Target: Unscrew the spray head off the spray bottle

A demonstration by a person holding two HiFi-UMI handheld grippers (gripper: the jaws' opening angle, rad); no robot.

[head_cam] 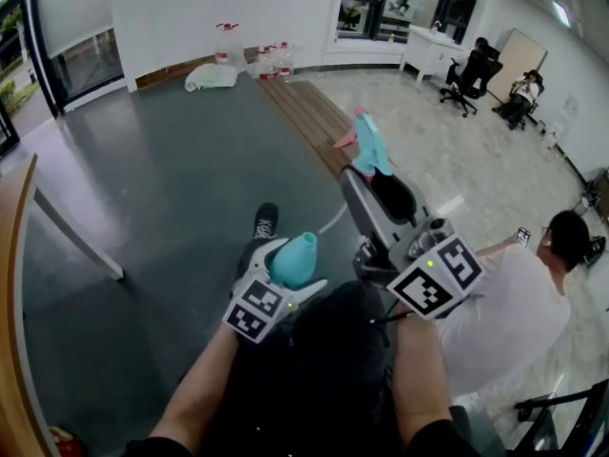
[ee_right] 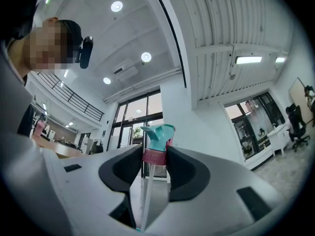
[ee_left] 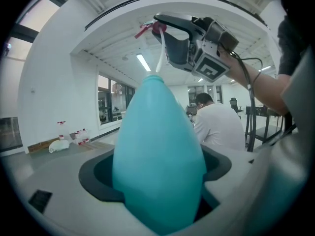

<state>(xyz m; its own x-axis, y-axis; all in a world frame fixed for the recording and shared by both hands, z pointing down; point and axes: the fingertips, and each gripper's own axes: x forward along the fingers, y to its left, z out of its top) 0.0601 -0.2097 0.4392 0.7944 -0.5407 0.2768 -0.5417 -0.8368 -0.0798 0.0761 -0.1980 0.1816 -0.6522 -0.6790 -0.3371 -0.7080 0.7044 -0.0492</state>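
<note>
My left gripper (head_cam: 285,279) is shut on a teal spray bottle (head_cam: 293,259) held over my lap, neck pointing up and away. In the left gripper view the bottle (ee_left: 158,156) fills the space between the jaws, its open neck at the top. My right gripper (head_cam: 369,177) is raised beyond it, shut on the spray head (head_cam: 367,146), which is teal with a pink trigger. In the right gripper view the pads pinch the pink collar (ee_right: 155,156), and the white dip tube (ee_right: 144,195) hangs free. From the left gripper view the spray head (ee_left: 153,28) is apart from the bottle, above its neck.
A person in a white shirt (head_cam: 504,303) sits on the floor at my right. A wooden table edge (head_cam: 13,284) runs along the left. Several bottles (head_cam: 271,60) and a white bag (head_cam: 211,76) lie by the far wall. People sit on office chairs (head_cam: 471,72) at the back right.
</note>
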